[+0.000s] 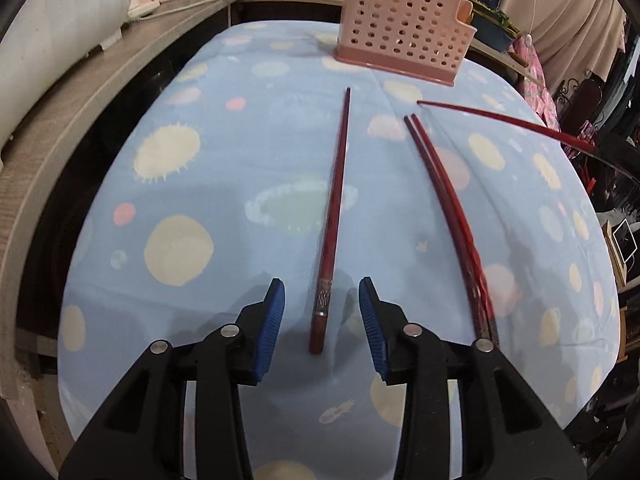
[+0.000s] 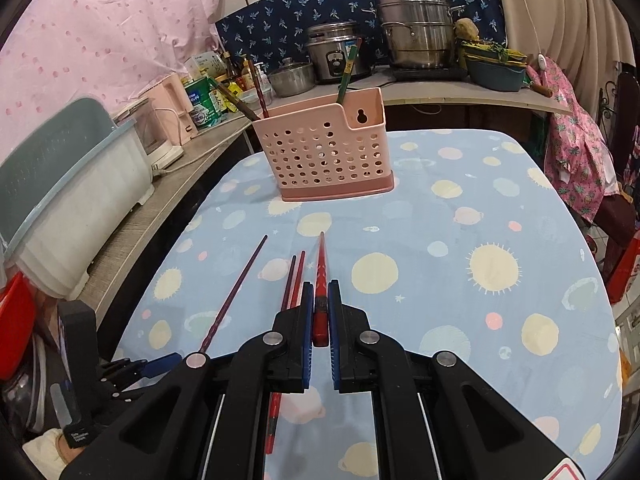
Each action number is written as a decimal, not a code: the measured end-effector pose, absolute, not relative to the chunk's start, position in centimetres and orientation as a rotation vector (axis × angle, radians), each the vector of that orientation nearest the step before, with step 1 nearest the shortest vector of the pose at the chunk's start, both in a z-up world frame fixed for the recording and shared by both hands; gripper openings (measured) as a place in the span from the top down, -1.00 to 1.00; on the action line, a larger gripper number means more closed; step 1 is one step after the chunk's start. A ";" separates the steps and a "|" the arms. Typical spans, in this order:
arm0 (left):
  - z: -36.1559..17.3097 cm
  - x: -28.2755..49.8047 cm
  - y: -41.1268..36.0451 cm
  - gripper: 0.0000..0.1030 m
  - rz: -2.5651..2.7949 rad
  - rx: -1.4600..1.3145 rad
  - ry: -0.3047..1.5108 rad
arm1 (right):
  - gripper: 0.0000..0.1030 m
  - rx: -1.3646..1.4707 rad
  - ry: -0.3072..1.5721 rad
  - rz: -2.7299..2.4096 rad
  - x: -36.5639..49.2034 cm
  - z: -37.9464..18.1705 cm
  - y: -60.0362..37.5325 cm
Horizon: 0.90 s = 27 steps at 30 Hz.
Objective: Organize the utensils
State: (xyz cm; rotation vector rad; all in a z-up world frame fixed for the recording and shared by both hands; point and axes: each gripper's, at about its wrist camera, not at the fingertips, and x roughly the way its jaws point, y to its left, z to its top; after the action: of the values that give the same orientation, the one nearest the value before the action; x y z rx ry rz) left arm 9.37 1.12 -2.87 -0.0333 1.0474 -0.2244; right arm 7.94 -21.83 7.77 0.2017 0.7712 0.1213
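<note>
A pink perforated utensil holder stands at the far end of the table, with several chopsticks upright in it. A dark red chopstick lies on the blue spotted tablecloth. Its thick end sits between the blue pads of my left gripper, which is open and does not touch it. To its right lies a pair of red chopsticks. My right gripper is shut on a red chopstick and holds it above the cloth, tip toward the holder.
A wooden counter runs along the left, separated from the table by a dark gap. On it stand a dish rack, bottles and cans. Steel pots and a rice cooker line the back counter. Patterned cloth hangs at the right.
</note>
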 end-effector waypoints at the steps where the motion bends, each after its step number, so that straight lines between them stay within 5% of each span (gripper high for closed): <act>1: -2.9 9.2 1.0 0.30 -0.223 -0.025 1.036 | 0.87 0.204 0.775 0.121 7.9 7.6 -21.8; 5: -2.9 9.2 0.9 0.39 -0.234 -0.021 1.032 | 0.87 0.204 0.786 0.122 7.9 7.2 -21.7; 10: -2.9 9.1 0.7 0.85 -0.255 -0.028 1.043 | 0.87 0.208 0.793 0.120 7.7 6.9 -21.7; 18: -1.1 8.7 0.6 0.87 -0.270 -0.050 1.019 | 0.87 0.214 0.783 0.114 7.6 7.1 -22.0; 27: 7.2 10.3 1.5 0.87 -0.276 -0.097 0.854 | 0.87 0.210 0.708 0.119 8.7 10.3 -22.5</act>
State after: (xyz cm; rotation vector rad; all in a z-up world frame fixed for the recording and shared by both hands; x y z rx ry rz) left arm 10.34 1.48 7.24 -0.0973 0.8537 -0.2762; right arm 8.67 -22.46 10.33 0.2096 0.7078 0.1185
